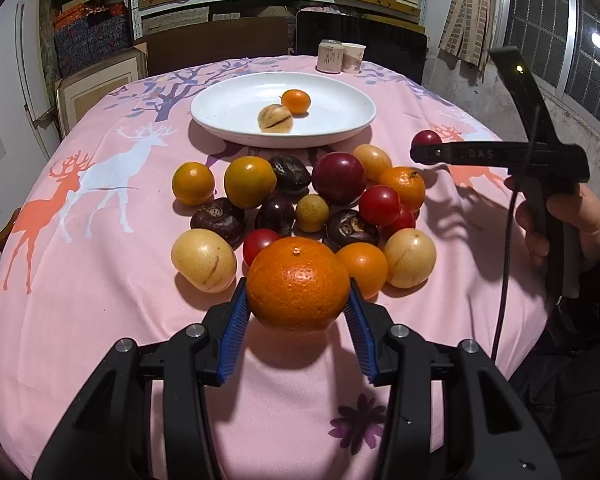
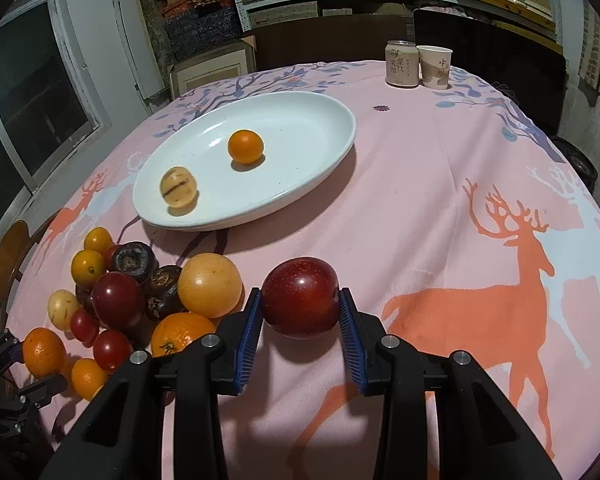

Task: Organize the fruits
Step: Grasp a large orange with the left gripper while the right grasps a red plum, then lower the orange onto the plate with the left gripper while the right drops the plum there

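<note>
Both tongs point forward and down over the pink deer-print desk. The left tongs are clamped on a large orange, blue pads pressed to its two sides, at the near edge of the fruit pile. The right tongs are clamped on a dark red plum, which sits just right of the pile and apart from it.

In the left wrist view a hand grips the right tool's handle at the frame's right edge; its tips cover most of the plum, so only a red sliver shows there. In the right wrist view the left tongs are cut off at the lower left corner, with the orange partly seen between them.

The white plate beyond the pile holds a small orange fruit and a pale striped fruit, well apart from each other. Whether either clamped fruit is touching the cloth or is lifted cannot be told. A can and a paper cup stand side by side at the far edge; their print is too small to read
</note>
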